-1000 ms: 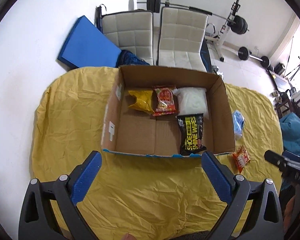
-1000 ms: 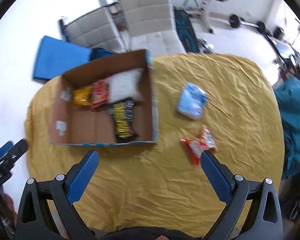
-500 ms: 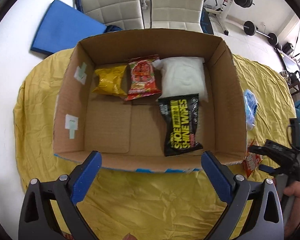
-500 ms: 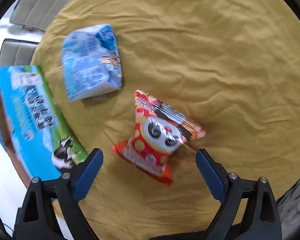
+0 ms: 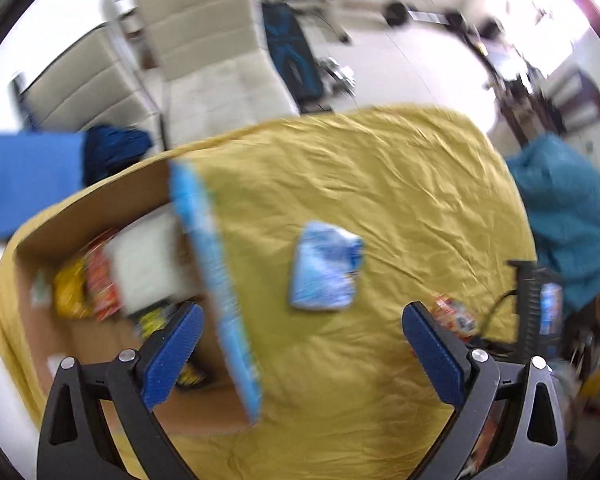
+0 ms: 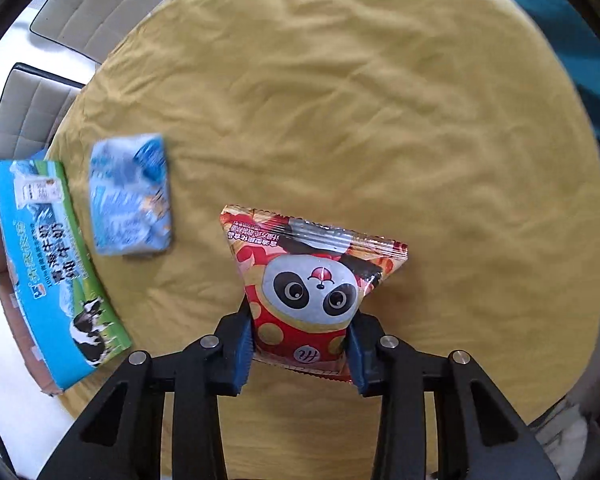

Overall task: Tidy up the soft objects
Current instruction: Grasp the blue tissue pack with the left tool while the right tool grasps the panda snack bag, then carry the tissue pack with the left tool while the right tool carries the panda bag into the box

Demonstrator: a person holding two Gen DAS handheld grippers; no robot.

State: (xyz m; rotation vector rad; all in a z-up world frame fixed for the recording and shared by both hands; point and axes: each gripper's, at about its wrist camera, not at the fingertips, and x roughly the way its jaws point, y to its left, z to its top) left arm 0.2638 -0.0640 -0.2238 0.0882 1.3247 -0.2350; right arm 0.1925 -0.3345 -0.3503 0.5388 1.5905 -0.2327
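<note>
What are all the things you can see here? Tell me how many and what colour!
Panda bag: one, red with a panda face, gripped in the right tongs.
Blue pack: one, light blue and white, on the cloth between the box and the panda bag.
Box: one, brown cardboard with a blue printed side, at the table's left.
Packets in the box: yellow, red, white and black ones, too blurred to count surely.
Cloth: one, yellow, covering the table.
Chairs: two, cream, behind the table.
Left tongs: open, hovering above the cloth.
Right tongs: shut on the panda bag.
</note>
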